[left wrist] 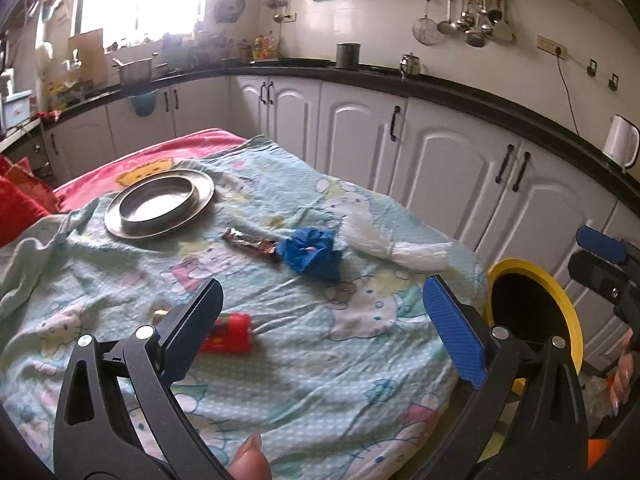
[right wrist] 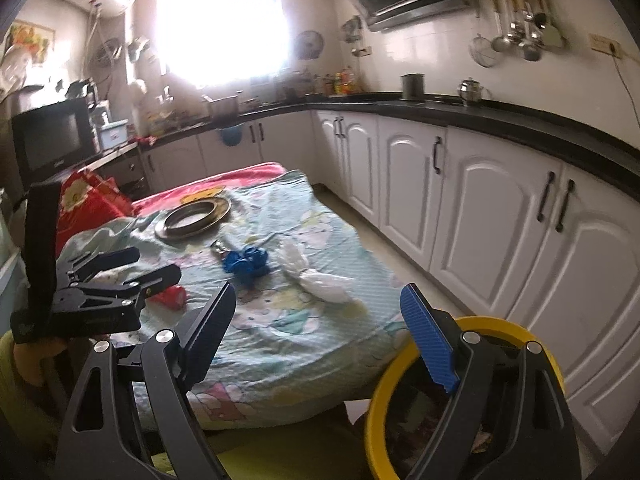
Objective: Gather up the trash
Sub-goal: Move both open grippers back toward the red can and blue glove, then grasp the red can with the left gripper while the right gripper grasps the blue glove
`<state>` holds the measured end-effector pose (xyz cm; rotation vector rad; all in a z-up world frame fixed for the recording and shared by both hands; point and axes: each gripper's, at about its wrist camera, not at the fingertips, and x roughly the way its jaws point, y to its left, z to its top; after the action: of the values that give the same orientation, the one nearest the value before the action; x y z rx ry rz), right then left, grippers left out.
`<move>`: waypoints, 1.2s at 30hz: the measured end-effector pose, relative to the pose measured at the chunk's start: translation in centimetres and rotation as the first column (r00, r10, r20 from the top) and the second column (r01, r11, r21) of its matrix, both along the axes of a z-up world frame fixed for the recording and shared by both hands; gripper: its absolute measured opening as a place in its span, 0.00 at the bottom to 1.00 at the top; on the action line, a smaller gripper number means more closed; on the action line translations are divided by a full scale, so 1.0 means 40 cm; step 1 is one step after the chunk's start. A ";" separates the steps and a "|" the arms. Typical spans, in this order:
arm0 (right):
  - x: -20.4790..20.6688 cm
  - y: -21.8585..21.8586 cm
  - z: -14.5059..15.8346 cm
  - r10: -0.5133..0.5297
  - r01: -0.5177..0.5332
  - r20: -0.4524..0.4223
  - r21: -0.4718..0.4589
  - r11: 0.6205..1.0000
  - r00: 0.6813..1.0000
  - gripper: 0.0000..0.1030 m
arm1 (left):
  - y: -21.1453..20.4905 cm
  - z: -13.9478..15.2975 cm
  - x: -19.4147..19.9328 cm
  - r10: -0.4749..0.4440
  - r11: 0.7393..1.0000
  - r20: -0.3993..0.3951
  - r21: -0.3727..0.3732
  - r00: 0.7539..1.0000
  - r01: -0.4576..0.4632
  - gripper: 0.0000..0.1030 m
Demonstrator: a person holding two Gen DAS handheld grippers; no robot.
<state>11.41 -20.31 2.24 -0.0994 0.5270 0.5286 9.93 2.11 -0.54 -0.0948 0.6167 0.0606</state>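
Kitchen setting, bright window at the back, white cabinets point(left wrist: 360, 128) running under a black counter point(left wrist: 440, 88), and in the middle a table draped in a pale cartoon-print cloth point(left wrist: 320, 360). On that cloth the trash is laid out. A red wrapper point(left wrist: 230, 332) lies nearest, just beyond the left gripper point(left wrist: 324, 320), partly hidden behind its left finger. Further out, a crumpled brown foil wrapper point(left wrist: 250, 243) sits touching a scrunched blue glove point(left wrist: 310, 252), and right of those lies a knotted white plastic bag point(left wrist: 400, 250) near the cloth's right edge. A round metal plate point(left wrist: 160, 204) sits toward the far left of the cloth, apart from the trash.

Left gripper now: jaws wide apart, nothing between them, hanging over the near part of the cloth. A fingertip shows at the bottom edge of the left wrist view.

Right gripper point(right wrist: 320, 344): jaws likewise spread wide and empty, off the near right corner of the table. Its blue pad point(right wrist: 430, 344) stands over the rim of the yellow bin point(right wrist: 384, 380), which sits on the floor beside the table's right corner, dark inside. From the right wrist view, the left gripper point(right wrist: 158, 264) shows at the left, over the cloth, with the red wrapper point(right wrist: 172, 296) just below its tips.

A white kettle point(left wrist: 620, 140) stands on the counter at far right, ladles hanging on the wall above.
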 end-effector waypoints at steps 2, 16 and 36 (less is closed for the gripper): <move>0.002 0.024 -0.004 0.020 -0.020 -0.002 -0.012 1.000 1.000 0.79 | 0.017 -0.004 -0.001 0.015 1.000 -0.005 -0.007 1.000 -0.015 0.89; 0.078 0.181 -0.030 0.123 -0.125 -0.029 -0.065 0.990 0.992 0.79 | 0.154 -0.065 -0.008 0.118 0.988 -0.125 -0.088 0.985 -0.129 0.89; 0.299 0.402 -0.229 0.216 -0.257 -0.274 -0.125 0.958 0.937 0.45 | 0.275 -0.199 0.019 0.102 0.848 -0.289 -0.475 0.952 -0.235 0.78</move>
<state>23.37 -4.23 -6.93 -0.2516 0.8191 0.7414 10.68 13.11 -8.49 -0.6644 0.8705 0.0829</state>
